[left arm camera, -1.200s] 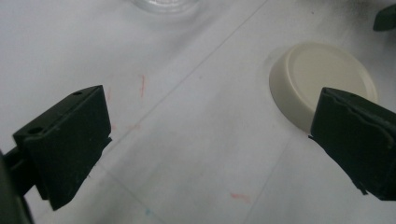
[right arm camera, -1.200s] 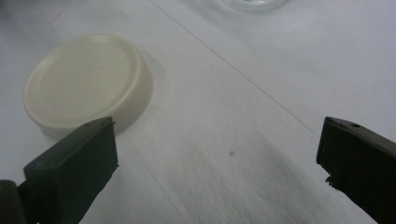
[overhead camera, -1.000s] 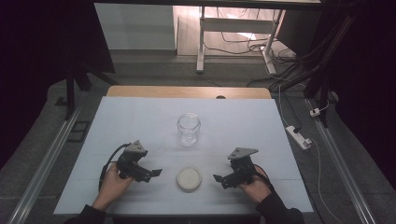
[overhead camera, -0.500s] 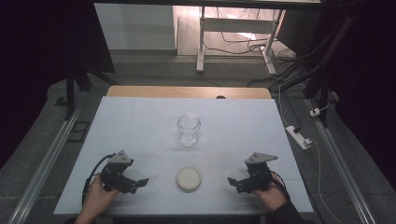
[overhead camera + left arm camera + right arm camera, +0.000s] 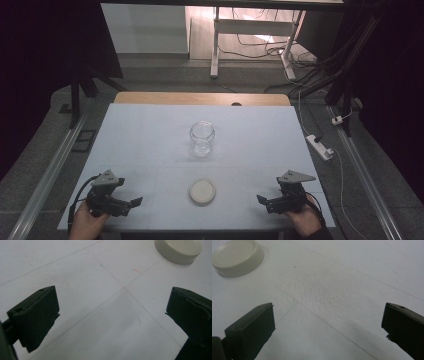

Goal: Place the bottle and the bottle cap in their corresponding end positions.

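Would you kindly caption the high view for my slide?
Open left gripper and right gripper flank a lid before a jar.

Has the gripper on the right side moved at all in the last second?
Yes. The right gripper has pulled away from the cream lid, outward toward the table's right edge and nearer the person. The lid itself lies where it was.

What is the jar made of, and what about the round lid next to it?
The jar looks like clear glass: you see the table through it, and its rim glints. The lid is cream-coloured, smooth and not see-through, with a soft shine, so probably plastic, though painted metal can't be ruled out.
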{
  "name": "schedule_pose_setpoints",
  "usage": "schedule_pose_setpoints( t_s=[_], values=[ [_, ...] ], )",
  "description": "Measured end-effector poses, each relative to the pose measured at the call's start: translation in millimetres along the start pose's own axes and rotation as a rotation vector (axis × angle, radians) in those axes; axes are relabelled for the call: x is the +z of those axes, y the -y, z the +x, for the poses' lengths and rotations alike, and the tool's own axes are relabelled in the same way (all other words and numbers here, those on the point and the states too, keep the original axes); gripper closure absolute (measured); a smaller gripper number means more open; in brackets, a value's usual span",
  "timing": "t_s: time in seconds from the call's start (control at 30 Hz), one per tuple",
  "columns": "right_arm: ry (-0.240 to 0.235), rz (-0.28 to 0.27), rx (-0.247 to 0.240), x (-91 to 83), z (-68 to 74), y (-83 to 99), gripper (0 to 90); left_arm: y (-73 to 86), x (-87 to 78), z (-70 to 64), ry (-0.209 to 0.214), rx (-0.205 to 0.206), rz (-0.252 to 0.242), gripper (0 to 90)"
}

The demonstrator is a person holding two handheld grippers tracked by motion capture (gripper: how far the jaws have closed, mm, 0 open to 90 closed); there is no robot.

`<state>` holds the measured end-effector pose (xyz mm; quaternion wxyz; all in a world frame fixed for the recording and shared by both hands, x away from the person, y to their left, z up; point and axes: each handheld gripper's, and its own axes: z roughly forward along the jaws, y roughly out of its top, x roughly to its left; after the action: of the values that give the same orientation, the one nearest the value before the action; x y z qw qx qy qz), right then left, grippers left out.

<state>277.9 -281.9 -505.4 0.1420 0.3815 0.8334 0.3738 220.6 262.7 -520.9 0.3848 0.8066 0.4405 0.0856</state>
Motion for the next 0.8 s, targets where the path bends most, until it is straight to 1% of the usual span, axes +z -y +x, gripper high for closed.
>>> schedule_pose_setpoints(
  t_s=[0.13, 0.33, 0.47, 0.57, 0.73, 0.8],
  values=[
    [0.004, 0.002, 0.022, -6.1, -1.3, 5.8, 0.0, 9.2, -7.2, 0.6, -0.02, -0.014, -0.002, 0.0],
    [0.021, -0.033, 0.064, -15.8, -2.0, 9.4, 0.0, 20.3, -15.7, -0.3, -0.047, -0.023, 0.0, 0.0],
    [0.031, -0.037, 0.091, -20.5, -2.8, 11.8, 0.0, 26.6, -20.0, -0.7, -0.06, -0.032, 0.0, 0.0],
    [0.034, -0.033, 0.102, -23.6, -2.8, 13.4, 0.0, 29.7, -23.8, -1.6, -0.071, -0.036, -0.009, 0.0],
    [0.039, -0.025, 0.106, -28.1, -1.7, 16.0, 0.0, 33.7, -27.2, -3.3, -0.103, -0.03, 0.006, 0.0],
    [0.042, -0.023, 0.106, -28.8, -1.7, 16.6, 0.0, 34.6, -27.9, -3.1, -0.105, -0.035, 0.012, 0.0]
  ],
)
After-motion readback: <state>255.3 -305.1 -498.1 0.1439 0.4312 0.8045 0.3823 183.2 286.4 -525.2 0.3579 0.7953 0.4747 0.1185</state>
